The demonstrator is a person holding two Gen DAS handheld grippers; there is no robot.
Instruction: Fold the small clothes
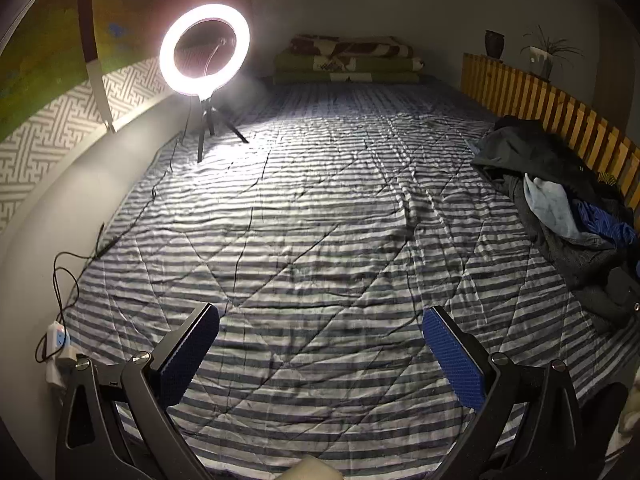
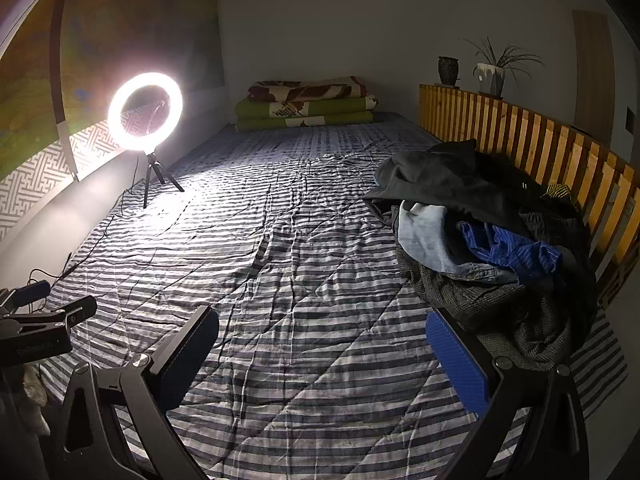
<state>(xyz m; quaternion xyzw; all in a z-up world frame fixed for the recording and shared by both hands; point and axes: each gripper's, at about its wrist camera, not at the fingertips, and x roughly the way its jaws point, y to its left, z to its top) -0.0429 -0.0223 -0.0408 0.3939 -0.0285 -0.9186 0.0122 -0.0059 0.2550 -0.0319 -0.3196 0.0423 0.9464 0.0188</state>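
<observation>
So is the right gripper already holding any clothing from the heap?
No, the right gripper is open and empty above the striped quilt.

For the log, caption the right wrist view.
Open right tool over striped quilt, unfolded clothes pile beside it.

We note a quilt (image 2: 304, 280) striped grey-blue and white. On it, the clothes pile (image 2: 488, 240): dark grey, pale blue denim, royal blue pinstripe. Folded blankets (image 2: 306, 106) green, brown and cream. Slatted rail (image 2: 520, 136) orange-yellow. Our gripper pads (image 1: 454, 354) blue.
</observation>
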